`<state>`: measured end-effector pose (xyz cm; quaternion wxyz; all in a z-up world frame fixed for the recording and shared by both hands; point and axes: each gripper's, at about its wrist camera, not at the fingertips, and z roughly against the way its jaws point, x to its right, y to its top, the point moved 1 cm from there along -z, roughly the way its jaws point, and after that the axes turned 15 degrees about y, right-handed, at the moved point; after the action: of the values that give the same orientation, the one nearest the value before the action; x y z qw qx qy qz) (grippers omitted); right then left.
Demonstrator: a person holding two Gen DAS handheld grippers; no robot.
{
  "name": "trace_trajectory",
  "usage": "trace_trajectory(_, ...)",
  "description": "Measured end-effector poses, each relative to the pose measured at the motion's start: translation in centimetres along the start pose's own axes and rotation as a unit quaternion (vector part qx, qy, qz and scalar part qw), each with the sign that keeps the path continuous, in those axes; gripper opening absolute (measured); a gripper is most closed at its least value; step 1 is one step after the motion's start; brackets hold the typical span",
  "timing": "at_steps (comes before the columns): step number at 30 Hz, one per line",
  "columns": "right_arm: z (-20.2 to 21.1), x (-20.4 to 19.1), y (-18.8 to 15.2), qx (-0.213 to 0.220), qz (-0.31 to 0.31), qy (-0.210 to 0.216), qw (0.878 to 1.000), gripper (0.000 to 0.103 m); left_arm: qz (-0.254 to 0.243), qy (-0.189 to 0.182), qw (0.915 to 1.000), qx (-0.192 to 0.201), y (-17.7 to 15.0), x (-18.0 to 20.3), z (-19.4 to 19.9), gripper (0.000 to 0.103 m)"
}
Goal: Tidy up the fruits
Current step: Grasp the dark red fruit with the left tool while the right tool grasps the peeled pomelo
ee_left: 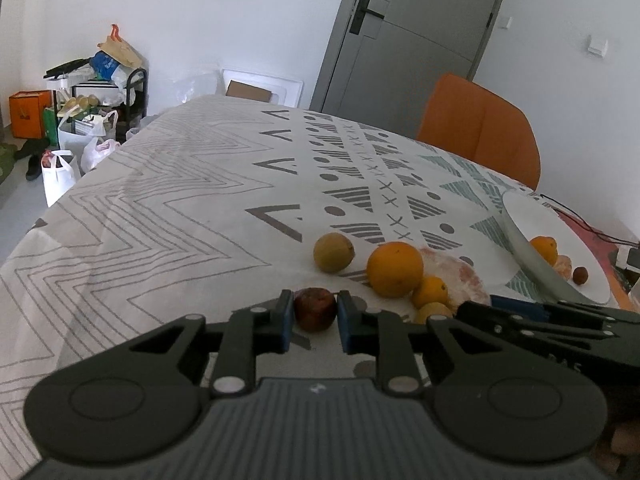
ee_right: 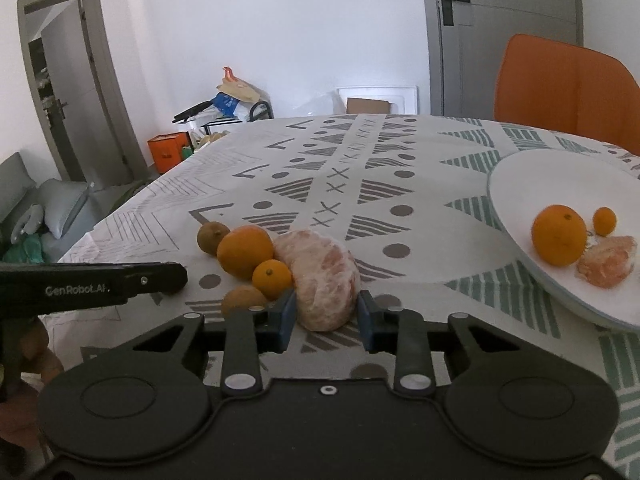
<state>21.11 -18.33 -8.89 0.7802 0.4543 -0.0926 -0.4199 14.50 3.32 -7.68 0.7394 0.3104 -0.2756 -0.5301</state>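
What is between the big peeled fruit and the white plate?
Nothing: in the right wrist view only bare patterned tablecloth lies between the peeled fruit and the white plate.

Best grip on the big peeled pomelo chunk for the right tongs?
Take the peeled pomelo chunk across its narrow width at the near end, coming in low from the near table edge, as the right tongs do now. It lies lengthwise away from them; the small orange crowds its left side, so a sideways approach looks blocked.
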Motion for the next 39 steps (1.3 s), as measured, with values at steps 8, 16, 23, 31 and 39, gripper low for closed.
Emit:
trace_trajectory(8, 1.5, 0.1, -0.6, -0.01, -0.01, -0.007, 1.0, 0.033, -0.01, 0.013, 0.9998, 0.012, 0.1, 0.7, -0.4, 0.023)
trace_trajectory(16, 0.0, -0.2, -0.2, -0.012, 0.015, -0.022, 1.0, 0.062, -0.013, 0.002, 0.9998, 0.018, -0.1, 0.4, -0.4, 0.022)
trace_trajectory(23, -1.9, -1.0, 0.6, -0.022, 0.047, -0.036, 0.998, 0.057, -0.003, -0.015, 0.9997, 0.017, -0.1, -0.3, -0.6, 0.022)
trace_trajectory(31, -1.1, -1.3, 0.2, -0.01, 0.047, -0.041, 0.998, 0.037, -0.014, -0.022, 0.9996, 0.004, 0.4, -0.1, -0.4, 0.022)
trace_trajectory(39, 2.2, -0.3, 0.2, 0.026, 0.028, -0.062, 0.997, 0.036, -0.028, -0.033, 0.9991, 0.003, 0.9, 1.4, -0.1, 0.022)
